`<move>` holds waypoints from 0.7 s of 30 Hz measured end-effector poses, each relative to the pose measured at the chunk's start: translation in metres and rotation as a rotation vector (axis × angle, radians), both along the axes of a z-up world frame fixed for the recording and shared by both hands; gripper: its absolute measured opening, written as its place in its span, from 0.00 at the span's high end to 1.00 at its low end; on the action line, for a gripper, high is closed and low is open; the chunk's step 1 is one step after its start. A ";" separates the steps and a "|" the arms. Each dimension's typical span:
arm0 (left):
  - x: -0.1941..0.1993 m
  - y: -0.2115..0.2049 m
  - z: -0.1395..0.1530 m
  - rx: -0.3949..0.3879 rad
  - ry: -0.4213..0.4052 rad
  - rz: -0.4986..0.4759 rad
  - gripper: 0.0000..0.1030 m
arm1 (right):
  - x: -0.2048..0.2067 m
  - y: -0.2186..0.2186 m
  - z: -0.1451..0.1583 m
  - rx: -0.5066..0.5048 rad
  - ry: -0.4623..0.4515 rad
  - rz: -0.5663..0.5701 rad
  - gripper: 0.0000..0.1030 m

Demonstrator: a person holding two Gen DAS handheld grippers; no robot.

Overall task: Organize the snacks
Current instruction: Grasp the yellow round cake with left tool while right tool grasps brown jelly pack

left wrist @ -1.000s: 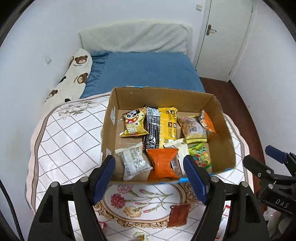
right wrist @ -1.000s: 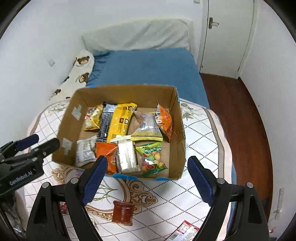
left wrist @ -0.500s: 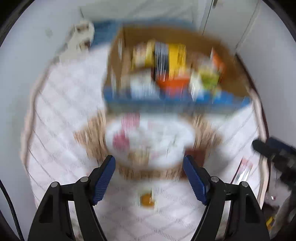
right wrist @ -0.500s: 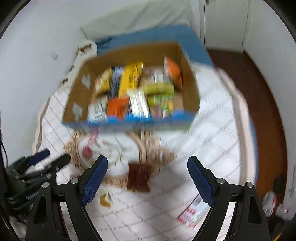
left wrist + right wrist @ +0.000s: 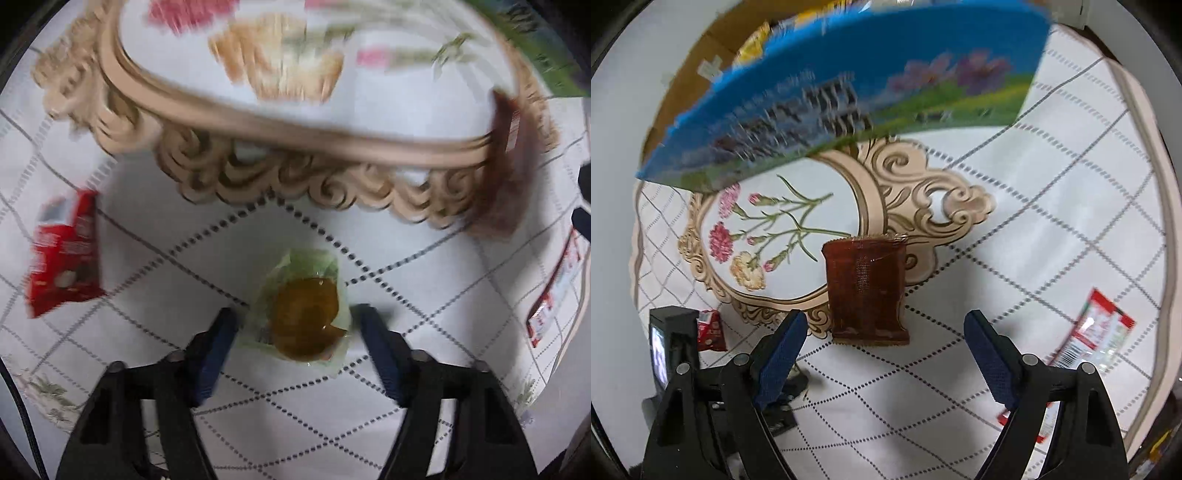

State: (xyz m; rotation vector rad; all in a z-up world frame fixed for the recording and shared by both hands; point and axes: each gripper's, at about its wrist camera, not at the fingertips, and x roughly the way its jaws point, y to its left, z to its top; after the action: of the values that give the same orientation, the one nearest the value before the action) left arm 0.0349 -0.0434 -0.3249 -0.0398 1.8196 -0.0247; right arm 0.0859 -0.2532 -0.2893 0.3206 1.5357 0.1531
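Note:
My left gripper (image 5: 295,312) points down at the tablecloth with its jaws closing. A small amber snack in a clear green wrapper (image 5: 306,317) lies between the fingers, and a thin gap shows on each side. My right gripper (image 5: 884,318) stands open and low over a dark brown ridged packet (image 5: 866,291), whose near end lies between the blue fingers. The same brown packet (image 5: 506,166) shows blurred at the right of the left wrist view. The cardboard snack box, with a blue printed front (image 5: 849,92), stands just beyond.
A red packet (image 5: 64,266) lies left of the amber snack. A red and white packet (image 5: 1097,332) lies to the right near the table's edge (image 5: 1167,206). The left tool's black body (image 5: 672,354) stands at the lower left of the right wrist view.
Both grippers have dropped from above the box to just over the tablecloth and tipped downward. The left jaws have narrowed around the amber snack.

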 end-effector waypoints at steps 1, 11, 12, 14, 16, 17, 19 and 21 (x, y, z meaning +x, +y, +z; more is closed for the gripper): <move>-0.001 0.000 -0.002 0.002 -0.009 -0.001 0.39 | 0.002 0.003 -0.005 0.001 0.010 0.000 0.15; -0.007 0.004 0.022 0.038 -0.092 0.004 0.43 | 0.012 0.039 -0.040 -0.093 0.033 0.059 0.42; -0.006 0.002 0.025 0.039 -0.104 0.005 0.43 | 0.009 0.041 -0.038 -0.100 0.023 0.071 0.43; -0.004 0.002 0.036 0.036 -0.131 0.007 0.43 | 0.004 0.042 -0.034 -0.105 0.010 0.088 0.43; -0.002 0.001 0.048 0.026 -0.157 0.009 0.48 | -0.001 0.043 -0.030 -0.103 0.001 0.095 0.43; -0.007 0.000 0.056 0.016 -0.164 0.012 0.56 | -0.003 0.042 -0.027 -0.101 -0.005 0.096 0.43; -0.004 -0.003 0.069 -0.011 -0.178 0.013 0.63 | -0.007 0.039 -0.017 -0.088 -0.023 0.093 0.43; -0.001 -0.008 0.078 -0.006 -0.208 -0.005 0.65 | -0.010 0.038 -0.008 -0.085 -0.044 0.092 0.43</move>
State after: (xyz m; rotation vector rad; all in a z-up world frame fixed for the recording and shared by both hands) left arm 0.0338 -0.0517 -0.2465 -0.0356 1.6120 -0.0365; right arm 0.0756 -0.2155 -0.2969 0.1787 1.5098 0.1659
